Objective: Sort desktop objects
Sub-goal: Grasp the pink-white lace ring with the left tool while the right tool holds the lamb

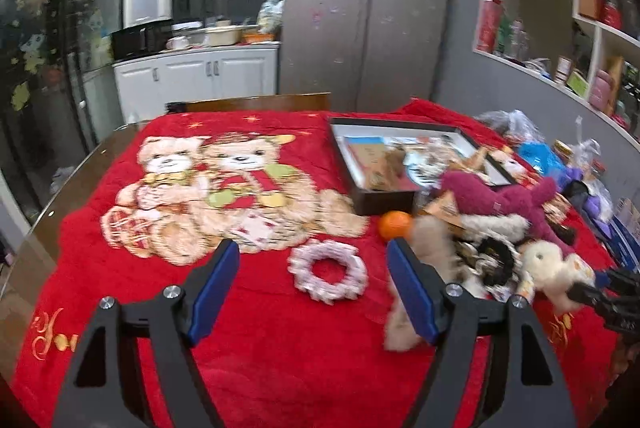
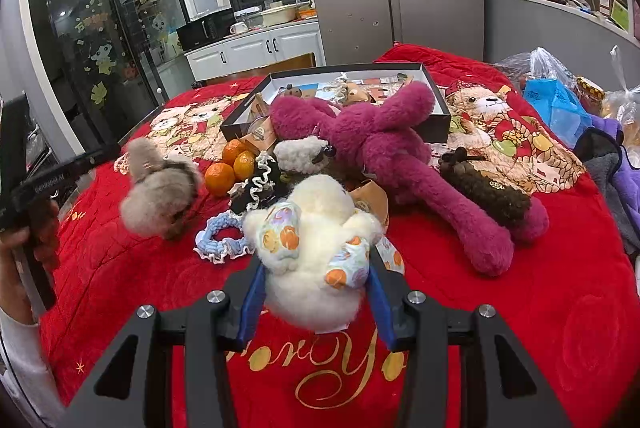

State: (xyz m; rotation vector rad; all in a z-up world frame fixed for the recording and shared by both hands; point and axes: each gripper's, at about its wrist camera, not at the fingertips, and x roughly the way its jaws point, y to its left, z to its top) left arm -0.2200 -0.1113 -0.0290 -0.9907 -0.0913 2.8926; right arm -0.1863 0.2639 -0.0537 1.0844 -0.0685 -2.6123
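While the right gripper (image 2: 316, 292) pinches the white plush toy (image 2: 312, 248) between its blue pads, low at 6 o'clock in the right wrist view, the left gripper (image 1: 314, 292) stands with its jaws spread and nothing between them. That white plush toy lies on the red blanket (image 2: 540, 308), just in front of the pile of toys. It looks light and very soft, so the pads sink into the fleece and squeeze its body; a hold across the thick middle seems safer than one on a printed limb, which would likely flop and slip. For the left gripper, the pink frilly ring (image 1: 328, 272) lies at 12 o'clock just beyond the pads. It is limp fabric, best nipped across one side of the loop. The grey fluffy toy (image 1: 416, 268) sits close beside the right-hand pad at about 2 o'clock, blurred, and whether they touch I cannot tell. The oranges (image 2: 232, 167) at 10 o'clock from the white toy are firm, round and apt to roll. The open box (image 2: 344, 75) waits at 12 o'clock beyond the magenta plush (image 2: 392, 155)
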